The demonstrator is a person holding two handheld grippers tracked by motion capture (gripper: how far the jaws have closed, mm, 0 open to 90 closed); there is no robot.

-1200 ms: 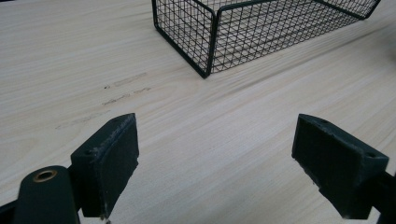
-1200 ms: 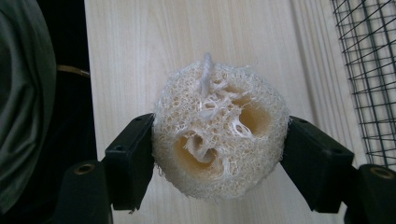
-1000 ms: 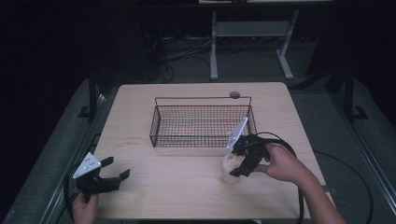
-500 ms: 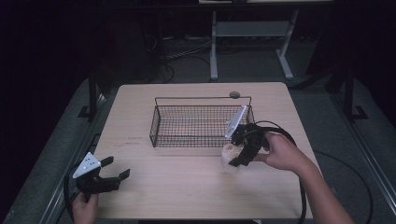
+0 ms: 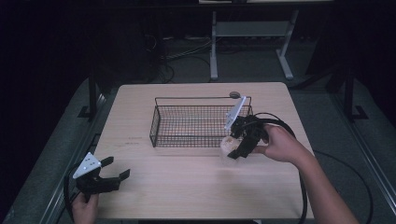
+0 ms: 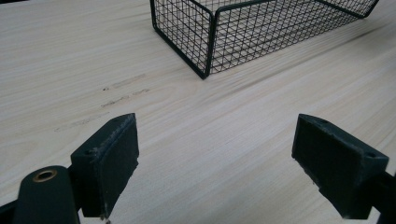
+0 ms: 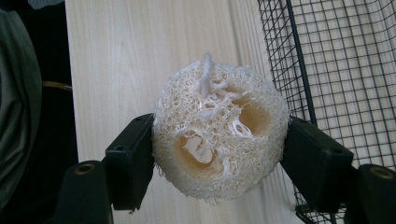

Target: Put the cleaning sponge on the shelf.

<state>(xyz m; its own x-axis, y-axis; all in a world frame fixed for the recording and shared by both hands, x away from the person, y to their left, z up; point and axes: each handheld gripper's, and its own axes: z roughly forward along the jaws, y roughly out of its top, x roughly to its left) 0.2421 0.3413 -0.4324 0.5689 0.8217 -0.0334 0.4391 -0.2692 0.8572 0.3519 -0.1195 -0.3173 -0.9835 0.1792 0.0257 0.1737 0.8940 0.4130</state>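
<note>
Scratchy, round, holey loofah (image 7: 218, 144) sits squeezed in the right gripper (image 5: 237, 145), beside the black wire basket (image 5: 198, 122). Left gripper (image 5: 113, 178) is wide open.

The left gripper (image 6: 229, 163) hangs low over the pale wooden table (image 6: 70, 56) with its two black jaws spread wide and nothing between them. Ahead, a corner of the black wire basket (image 6: 205, 42) stands on the wood.

One loofah sponge (image 7: 218, 130), one wire basket (image 5: 198, 122), two grippers, one table (image 5: 196, 186).
</note>
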